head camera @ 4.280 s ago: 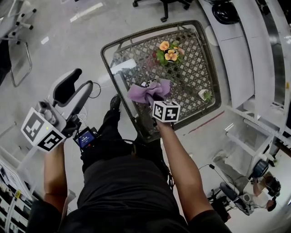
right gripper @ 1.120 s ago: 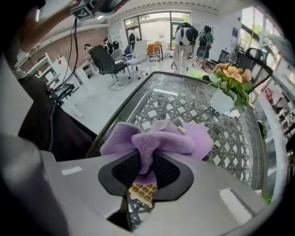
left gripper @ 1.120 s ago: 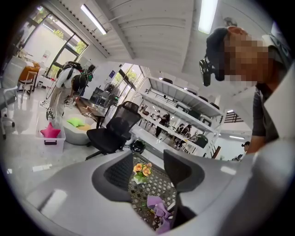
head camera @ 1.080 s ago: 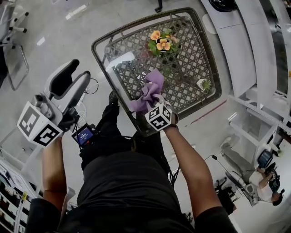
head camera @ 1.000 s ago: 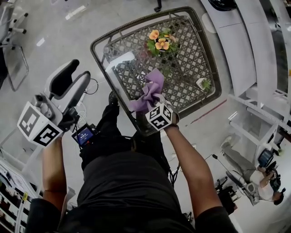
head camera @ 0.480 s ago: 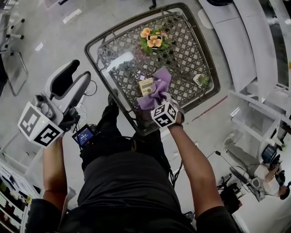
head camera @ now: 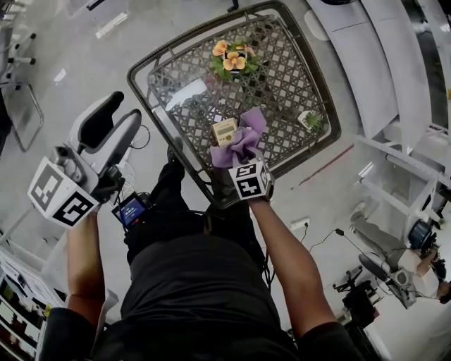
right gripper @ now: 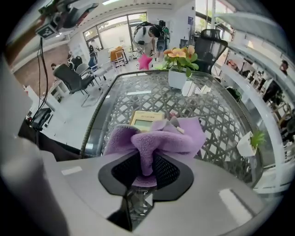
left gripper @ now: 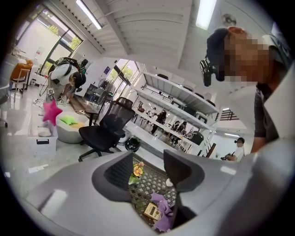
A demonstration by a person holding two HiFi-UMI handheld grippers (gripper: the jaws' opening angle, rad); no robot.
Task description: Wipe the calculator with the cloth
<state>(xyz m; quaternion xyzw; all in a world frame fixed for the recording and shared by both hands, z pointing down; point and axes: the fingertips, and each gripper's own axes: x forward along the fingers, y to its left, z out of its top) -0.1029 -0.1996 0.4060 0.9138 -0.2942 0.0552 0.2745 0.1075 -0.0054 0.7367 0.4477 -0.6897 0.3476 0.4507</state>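
Right gripper (right gripper: 145, 169) clamped on the one cloth (right gripper: 159, 138), which overlaps the one calculator (head camera: 225, 131) on table (head camera: 303, 63); pinch shows only in right gripper view. Left gripper (left gripper: 147, 171): jaws apart, empty; only head view shows it off-table.

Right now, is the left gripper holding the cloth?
No, the purple cloth is pinched in the right gripper, while the left gripper has its jaws apart with nothing between them.

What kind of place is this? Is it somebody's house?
Probably not a house: it looks like an office or lab, with a black swivel chair, long white shelves and strip ceiling lights.
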